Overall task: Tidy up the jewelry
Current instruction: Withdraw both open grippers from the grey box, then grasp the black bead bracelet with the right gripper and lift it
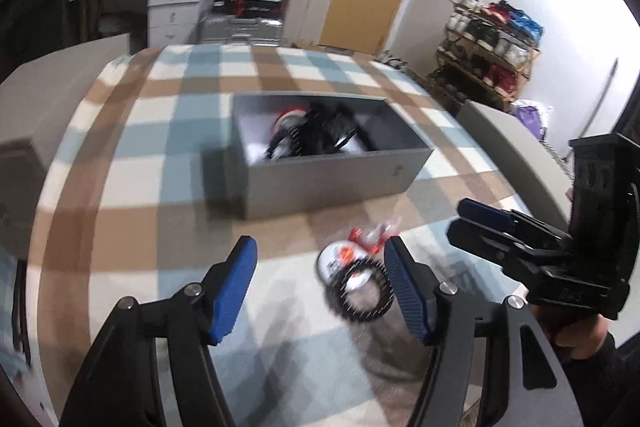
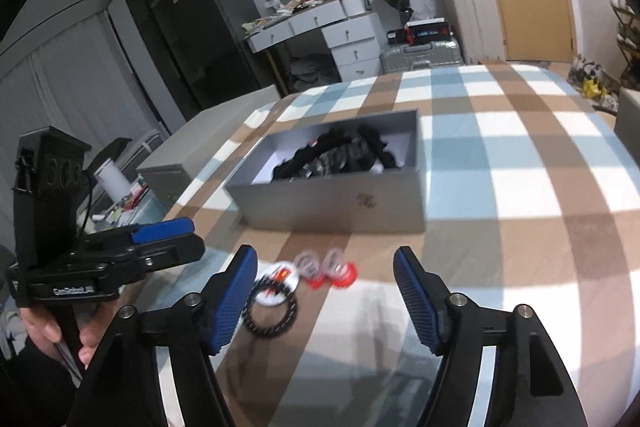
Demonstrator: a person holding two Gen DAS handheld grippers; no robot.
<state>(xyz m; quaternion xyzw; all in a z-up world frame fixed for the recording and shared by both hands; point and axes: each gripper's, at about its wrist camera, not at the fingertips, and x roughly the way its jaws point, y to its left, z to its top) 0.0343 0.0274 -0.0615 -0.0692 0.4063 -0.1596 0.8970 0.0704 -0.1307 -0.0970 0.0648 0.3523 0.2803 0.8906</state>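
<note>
Left gripper point(image 1: 320, 283) sits at the bottom of the left wrist view, jaws wide apart, nothing between them. Right gripper point(image 2: 326, 291) is at the bottom of the right wrist view, jaws also wide apart and holding nothing. A black spiky bracelet point(image 1: 362, 291) lies on the checked blanket point(image 1: 160, 167) in the lower centre of the left view, just beside the inner face of the left gripper's right finger; contact is blurred, cannot tell. In the right view it lies just beside that gripper's left finger. Small red and white pieces point(image 2: 328, 269) sit just above it, blurred. Grey box point(image 1: 320, 183) is open in the centre of the frame, above the bracelet and apart from it, with a dark pile of jewelry point(image 2: 340, 155) inside. White drawers point(image 2: 352, 43) stand in the upper middle of the right view.
</note>
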